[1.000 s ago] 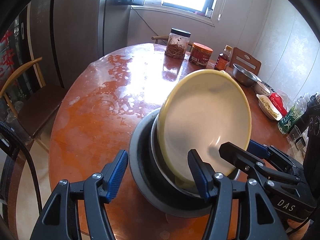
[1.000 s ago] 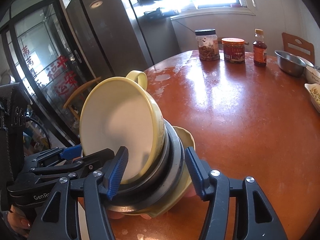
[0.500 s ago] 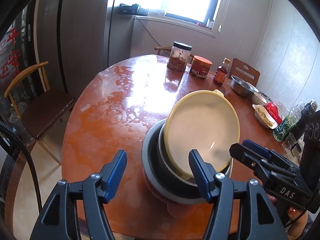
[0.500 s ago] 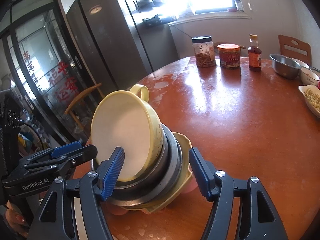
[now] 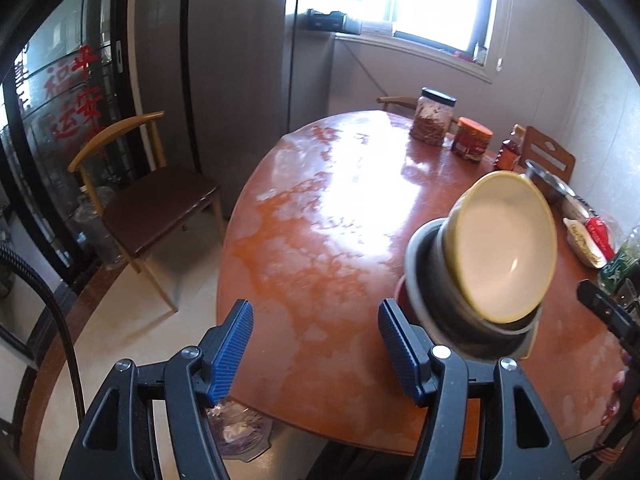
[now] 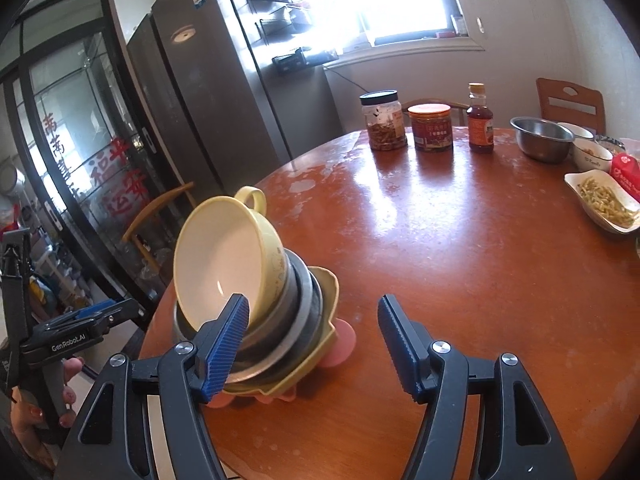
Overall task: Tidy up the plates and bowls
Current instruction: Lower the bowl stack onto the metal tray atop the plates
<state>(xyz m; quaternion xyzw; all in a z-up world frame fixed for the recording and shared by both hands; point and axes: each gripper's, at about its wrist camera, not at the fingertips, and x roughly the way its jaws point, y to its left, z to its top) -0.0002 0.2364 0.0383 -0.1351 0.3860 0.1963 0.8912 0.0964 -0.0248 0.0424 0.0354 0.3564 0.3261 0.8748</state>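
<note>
Dominating both views, the round reddish desk [image 6: 460,264] carries a nested stack of dishes [image 6: 280,320] near its front-left edge: a yellow plate at the bottom, grey metal bowls, and a yellow handled bowl [image 6: 228,256] leaning on top, mouth tipped toward the cameras. From the left tool [image 5: 316,350] the stack lies up and to the right, clear of its spread, empty jaws. The right tool [image 6: 314,340] looks nearer, its left blue pad overlapping the stack's rim in view, jaws spread and pinching nothing. Jars, a sauce bottle and a steel bowl [image 6: 540,138] stand well apart by the window.
</note>
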